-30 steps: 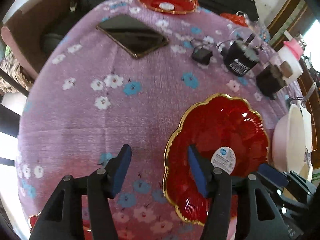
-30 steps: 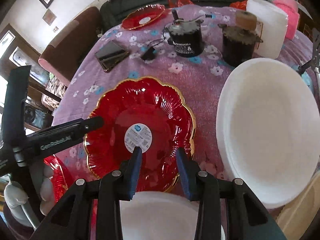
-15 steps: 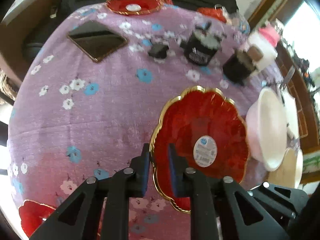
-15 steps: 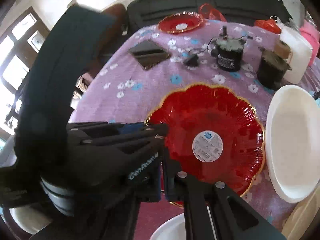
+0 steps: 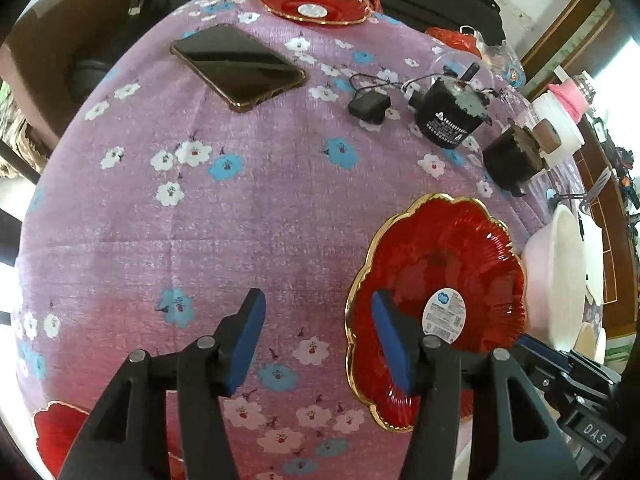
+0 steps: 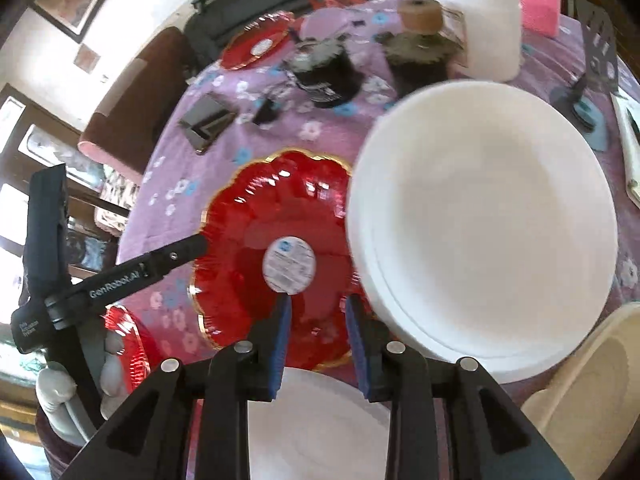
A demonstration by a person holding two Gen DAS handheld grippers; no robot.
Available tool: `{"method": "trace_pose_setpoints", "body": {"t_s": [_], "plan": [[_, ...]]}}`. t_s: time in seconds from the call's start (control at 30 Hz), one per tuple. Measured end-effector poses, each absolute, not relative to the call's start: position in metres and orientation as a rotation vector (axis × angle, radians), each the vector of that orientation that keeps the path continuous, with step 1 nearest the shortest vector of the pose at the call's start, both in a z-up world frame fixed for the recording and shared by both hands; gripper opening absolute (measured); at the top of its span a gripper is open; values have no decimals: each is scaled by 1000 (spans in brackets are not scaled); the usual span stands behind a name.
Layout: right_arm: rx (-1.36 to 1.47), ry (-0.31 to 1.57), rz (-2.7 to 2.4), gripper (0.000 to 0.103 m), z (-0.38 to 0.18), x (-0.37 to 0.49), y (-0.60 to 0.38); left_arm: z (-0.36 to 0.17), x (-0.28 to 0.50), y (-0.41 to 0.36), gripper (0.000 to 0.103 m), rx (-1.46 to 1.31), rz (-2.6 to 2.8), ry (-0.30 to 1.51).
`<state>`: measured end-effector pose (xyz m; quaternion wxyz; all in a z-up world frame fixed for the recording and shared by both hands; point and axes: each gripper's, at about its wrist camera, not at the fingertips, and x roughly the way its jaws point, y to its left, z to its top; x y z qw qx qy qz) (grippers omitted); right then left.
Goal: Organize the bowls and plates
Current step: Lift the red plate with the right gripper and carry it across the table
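Red plate (image 5: 440, 280), scalloped with a gilt rim and a round sticker at centre: lies flat on the desk (image 5: 240, 220), which is covered by a purple flowered cloth, with a large white bowl (image 6: 480, 220) just beside it on the right. Left gripper (image 5: 316, 336): released, jaws spread wide, one blue pad over bare cloth and the other over the plate's near-left rim, gripping nothing. Right gripper (image 6: 316, 332): jaws part-open, poised low over the plate's near edge, nothing visibly between them; a white plate (image 6: 316, 420) lies directly beneath it. Second red plate (image 5: 314, 2): far end of the desk, well apart. Third red plate (image 5: 56, 432): partly visible at the near-left edge. Also present: phone (image 5: 236, 66), two dark motor-like cylinders (image 5: 448, 116), a white tub (image 6: 476, 20). Step in hand, as judged: taking the red plate by its rim for stacking with its fellows. Handling advice: straddle the gilt rim squarely, one pad above and one under the lip, and close firmly, as the glossy ribbed surface may slip. Lift level. Keep clear of the white bowl's edge, which crowds the plate's right side.
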<state>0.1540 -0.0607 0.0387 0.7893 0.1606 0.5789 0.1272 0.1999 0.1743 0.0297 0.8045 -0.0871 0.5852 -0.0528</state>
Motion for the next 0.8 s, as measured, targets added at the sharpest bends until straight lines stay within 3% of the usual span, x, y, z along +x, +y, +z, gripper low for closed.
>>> {"method": "trace_pose_setpoints", "body": {"t_s": [0.27,0.6,0.63,0.67,0.7,0.8], "plan": [[311,1198,199,30,55,138,-78,19,204,175,54,-229,-124,1273],[324,1238,216,31,22,162,-59,17,206,148,59,-158,-168,1284],[334,1240,225,30,20,162,-59,17,206,145,57,-148,-173,1284],[338,1232,238,20,19,161,-58,17,205,142,47,-149,-189,1284],[329,1226,235,15,19,161,-57,17,205,140,44,-135,-180,1282],[301,1180,215,15,24,157,-54,17,203,141,35,-127,-159,1271]]}}
